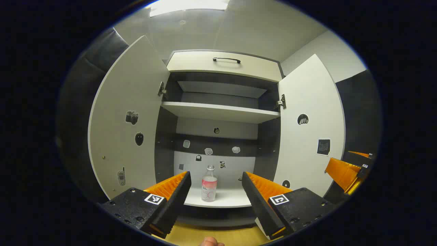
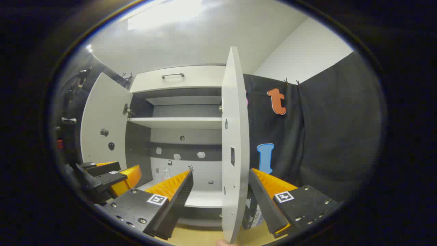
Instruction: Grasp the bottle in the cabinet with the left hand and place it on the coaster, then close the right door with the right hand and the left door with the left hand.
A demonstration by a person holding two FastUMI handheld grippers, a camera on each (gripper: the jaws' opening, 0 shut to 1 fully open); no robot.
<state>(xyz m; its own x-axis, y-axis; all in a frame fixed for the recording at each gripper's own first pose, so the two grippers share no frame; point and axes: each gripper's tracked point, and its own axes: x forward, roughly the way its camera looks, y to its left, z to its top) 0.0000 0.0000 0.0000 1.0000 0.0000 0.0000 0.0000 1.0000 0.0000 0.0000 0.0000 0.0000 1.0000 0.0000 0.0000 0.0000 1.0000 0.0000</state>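
Grey cabinet [image 1: 222, 65] with both doors swung wide fills the middle of the left gripper view; the bottle [image 1: 209, 184] stands upright on its lowest shelf [image 1: 232, 200], low centre of frame. It looks light, clear, rigid and probably slick, so its mid-body seems the best hold. The left gripper [image 1: 216, 191] has its jaws open, framing the bottle well beyond the tips. The right gripper [image 2: 221, 194] has its jaws open astride the right door [image 2: 235, 136] edge.

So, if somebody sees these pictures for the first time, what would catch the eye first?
Probably the open cabinet, both white doors swung wide, with a small clear bottle standing alone on its bottom shelf. Next, the orange-and-black left hand-held gripper, open and aimed at that bottle. In the right gripper view, the right door stands edge-on between the right hand-held gripper's open fingers.
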